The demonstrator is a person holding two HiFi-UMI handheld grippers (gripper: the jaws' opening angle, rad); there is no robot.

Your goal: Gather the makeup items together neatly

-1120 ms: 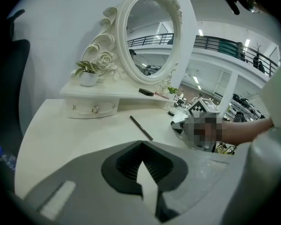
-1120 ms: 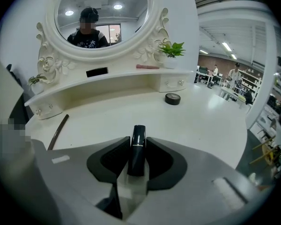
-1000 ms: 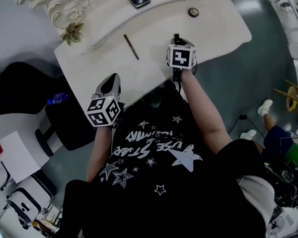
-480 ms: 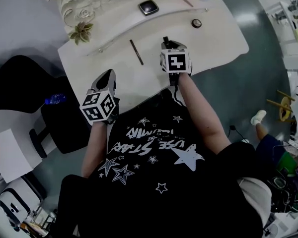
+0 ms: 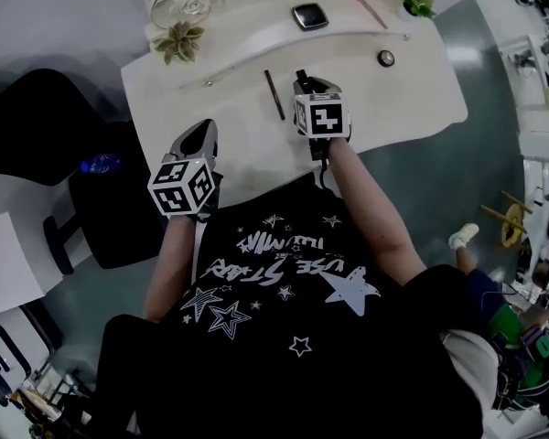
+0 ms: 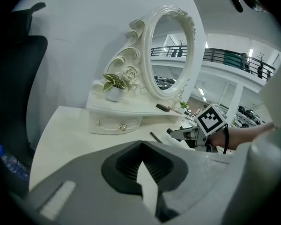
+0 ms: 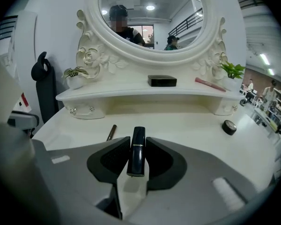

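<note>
My right gripper [image 5: 302,80] hovers over the middle of the white dressing table [image 5: 421,99], shut on a dark lipstick tube [image 7: 136,151] that lies lengthwise between its pads. A brown pencil [image 5: 274,94] [image 7: 111,132] lies just left of it on the table. A small round black jar [image 5: 385,58] [image 7: 229,127] sits to the right. On the shelf rest a black compact [image 5: 309,16] [image 7: 162,80] and a pink stick [image 5: 371,10] [image 7: 210,84]. My left gripper [image 5: 203,131] [image 6: 141,144] is over the table's front left edge, jaws together with nothing between them.
An ornate oval mirror [image 7: 150,22] stands at the back of the shelf, with small potted plants [image 5: 178,39] [image 5: 418,3] at either end. A black chair [image 5: 119,208] stands left of the table. The person's body fills the near side.
The right gripper has carried the lipstick leftward, closer to the pencil. The left gripper has shifted slightly along the table's front edge.
</note>
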